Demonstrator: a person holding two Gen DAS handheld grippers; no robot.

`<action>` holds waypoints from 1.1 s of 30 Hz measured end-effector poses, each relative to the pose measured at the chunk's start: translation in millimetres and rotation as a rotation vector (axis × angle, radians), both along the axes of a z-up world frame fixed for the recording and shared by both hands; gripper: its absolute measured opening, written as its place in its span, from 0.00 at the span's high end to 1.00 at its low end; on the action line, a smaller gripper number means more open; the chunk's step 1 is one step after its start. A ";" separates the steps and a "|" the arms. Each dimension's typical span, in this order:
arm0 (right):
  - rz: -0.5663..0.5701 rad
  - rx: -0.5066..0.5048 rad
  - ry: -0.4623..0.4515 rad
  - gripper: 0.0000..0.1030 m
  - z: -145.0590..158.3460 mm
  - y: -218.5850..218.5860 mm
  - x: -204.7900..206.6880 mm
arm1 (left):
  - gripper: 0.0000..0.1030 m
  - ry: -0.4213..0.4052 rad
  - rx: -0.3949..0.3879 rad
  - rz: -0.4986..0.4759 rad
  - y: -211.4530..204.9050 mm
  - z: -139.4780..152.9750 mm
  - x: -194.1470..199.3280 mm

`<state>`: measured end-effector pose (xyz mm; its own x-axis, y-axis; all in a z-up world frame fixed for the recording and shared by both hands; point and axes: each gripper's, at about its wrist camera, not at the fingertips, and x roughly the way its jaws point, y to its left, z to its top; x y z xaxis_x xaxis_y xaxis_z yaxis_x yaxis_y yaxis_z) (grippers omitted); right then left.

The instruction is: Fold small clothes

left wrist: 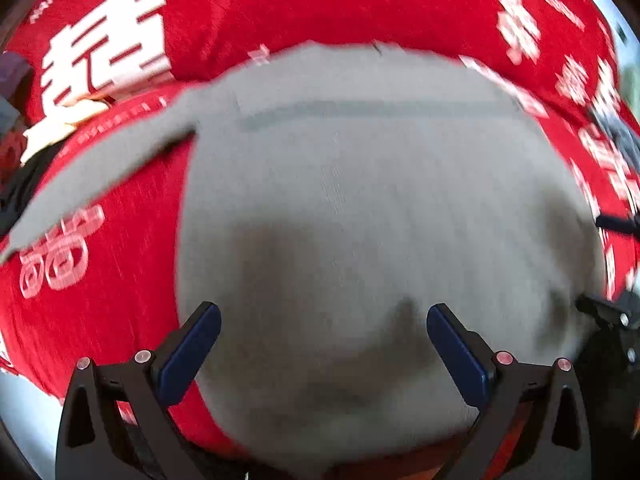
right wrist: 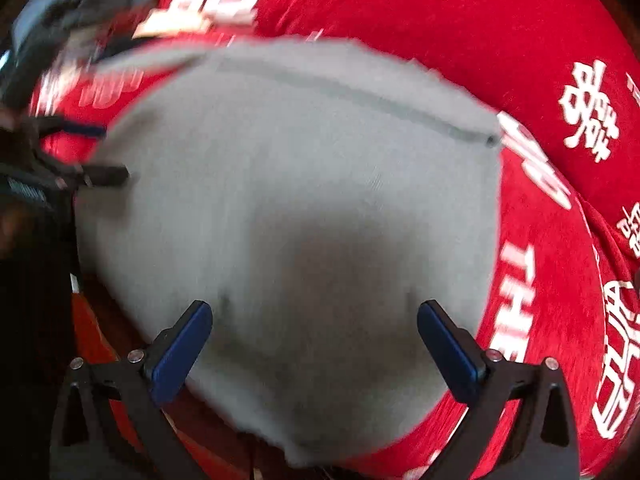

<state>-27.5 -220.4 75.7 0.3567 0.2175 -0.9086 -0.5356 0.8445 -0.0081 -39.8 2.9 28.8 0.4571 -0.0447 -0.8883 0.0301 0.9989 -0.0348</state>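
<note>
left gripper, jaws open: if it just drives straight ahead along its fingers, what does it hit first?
Most likely the grey garment. It fills the view straight ahead of the left gripper, spread over the red printed cloth. Nothing shows between the open fingers and the fabric, though blur leaves the depth unclear.

Matt grey knit garment [left wrist: 360, 200] lies on red printed cloth [left wrist: 280, 4].

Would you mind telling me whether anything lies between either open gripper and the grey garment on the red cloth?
Nothing visible does. The left gripper and the right gripper are both open directly over the grey garment, which lies on top of the red printed cloth with nothing covering it.
</note>
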 end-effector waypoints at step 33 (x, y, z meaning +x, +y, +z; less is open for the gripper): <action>-0.457 -0.053 -0.019 0.00 -72.6 74.1 238.8 | 0.00 -0.081 -0.174 1.069 280.7 -6.0 54.4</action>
<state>211.4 -146.3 3.0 0.4220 -0.0132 -0.9065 -0.1071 0.9922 -0.0644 14.6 283.6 22.7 0.3914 0.2894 -0.8736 -0.8440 0.4912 -0.2154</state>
